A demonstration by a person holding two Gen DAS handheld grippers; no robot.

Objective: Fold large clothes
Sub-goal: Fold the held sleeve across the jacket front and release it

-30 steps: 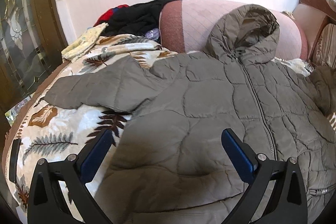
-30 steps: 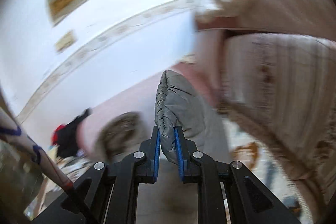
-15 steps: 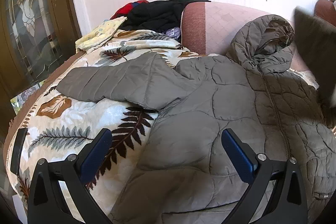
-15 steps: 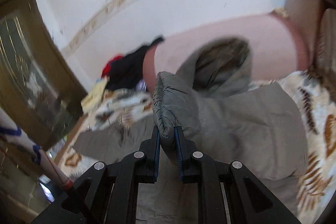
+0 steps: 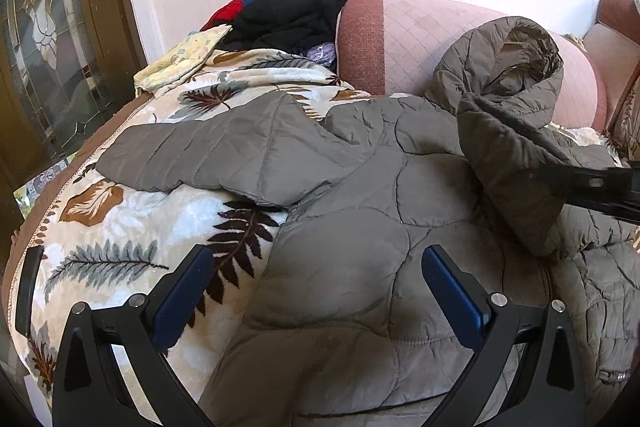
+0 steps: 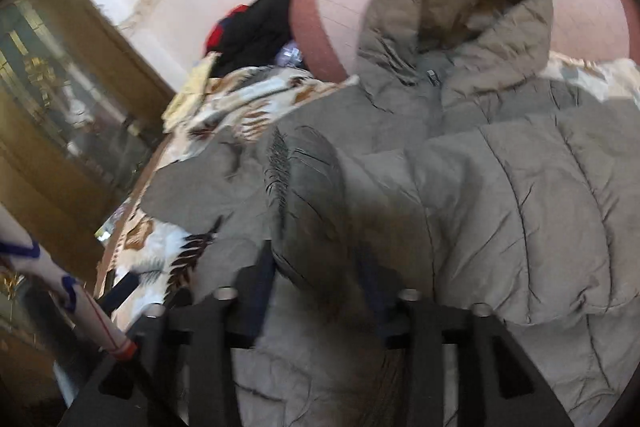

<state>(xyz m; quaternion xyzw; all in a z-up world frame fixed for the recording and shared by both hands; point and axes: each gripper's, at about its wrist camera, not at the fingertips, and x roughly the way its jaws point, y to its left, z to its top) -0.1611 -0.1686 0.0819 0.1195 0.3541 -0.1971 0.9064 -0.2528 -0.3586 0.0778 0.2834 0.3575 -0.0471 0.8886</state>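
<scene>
Folding the jacket (image 5: pixel 360 227) lying front-up on the bed (image 5: pixel 120 227): right gripper (image 6: pixel 316 267), jaws spread around the sleeve cuff (image 6: pixel 308 187), over the chest. Left gripper (image 5: pixel 316 291) open, empty, nearer the outstretched left sleeve (image 5: pixel 208 155), lying crosswise.

Bright daylight, fisheye edges, right view blurred
</scene>
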